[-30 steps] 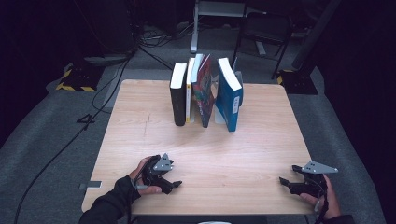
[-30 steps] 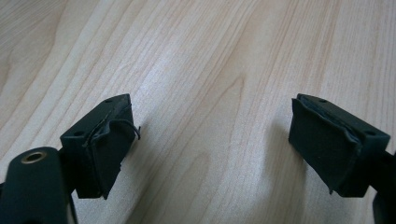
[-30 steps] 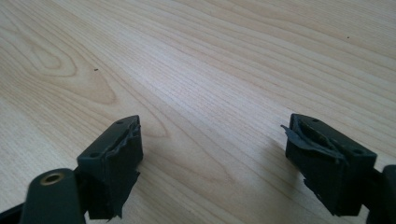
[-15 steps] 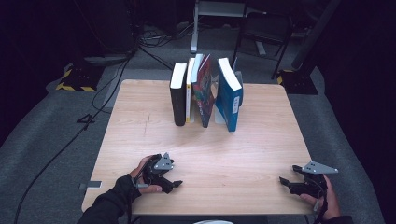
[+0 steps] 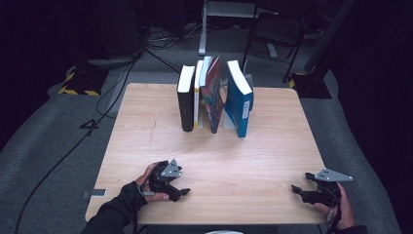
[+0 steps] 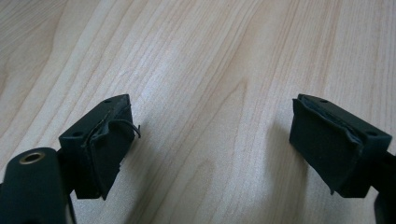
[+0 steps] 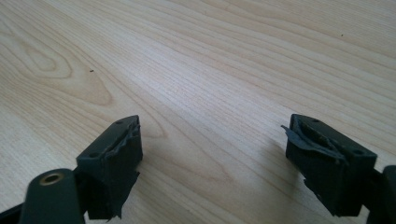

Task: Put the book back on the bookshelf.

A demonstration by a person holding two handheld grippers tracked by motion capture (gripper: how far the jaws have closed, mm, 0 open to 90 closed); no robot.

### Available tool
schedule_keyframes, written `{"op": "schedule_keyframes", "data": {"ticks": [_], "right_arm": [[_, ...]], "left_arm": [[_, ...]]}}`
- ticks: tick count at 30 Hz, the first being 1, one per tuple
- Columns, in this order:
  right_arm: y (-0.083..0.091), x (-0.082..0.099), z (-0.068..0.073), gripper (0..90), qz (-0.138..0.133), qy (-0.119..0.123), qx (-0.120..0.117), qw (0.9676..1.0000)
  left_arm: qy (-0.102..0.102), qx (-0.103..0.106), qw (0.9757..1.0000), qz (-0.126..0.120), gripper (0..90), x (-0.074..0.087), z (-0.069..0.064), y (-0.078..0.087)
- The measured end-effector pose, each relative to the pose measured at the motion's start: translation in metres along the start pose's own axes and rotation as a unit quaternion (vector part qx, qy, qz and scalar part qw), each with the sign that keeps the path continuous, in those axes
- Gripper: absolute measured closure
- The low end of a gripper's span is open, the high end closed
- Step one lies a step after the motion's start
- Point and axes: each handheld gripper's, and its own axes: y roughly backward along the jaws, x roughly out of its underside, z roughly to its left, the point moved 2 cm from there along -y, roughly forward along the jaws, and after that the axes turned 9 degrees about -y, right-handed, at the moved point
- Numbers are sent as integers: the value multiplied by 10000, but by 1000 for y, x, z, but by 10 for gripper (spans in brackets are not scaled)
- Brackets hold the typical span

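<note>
Left gripper (image 5: 181, 191) and right gripper (image 5: 298, 190) gape wide, holding nothing (both low by the table's (image 5: 243, 161) near edge)

The surface (image 5: 272, 146) is pale wood with a smooth, faintly sheened finish — fine grain lines and a few oval knots show in both gripper views. The left hand-held gripper (image 6: 210, 144) has matt black plastic jaws faced with dark, rubbery pads (image 6: 109, 149), frayed and peeling at their edges. The right hand-held gripper (image 7: 212, 163) looks the same — matt black, its pads (image 7: 322, 163) torn and rough. The books (image 5: 214, 97) at the far edge have glossy paper covers.
</note>
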Motion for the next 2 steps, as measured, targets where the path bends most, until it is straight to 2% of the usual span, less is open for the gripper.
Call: {"op": "schedule_keyframes", "data": {"ticks": [2], "right_arm": [[0,0,0,187,0,0,0,10000]], "left_arm": [[9,3,10000,-7,141,0,0,0]]}}
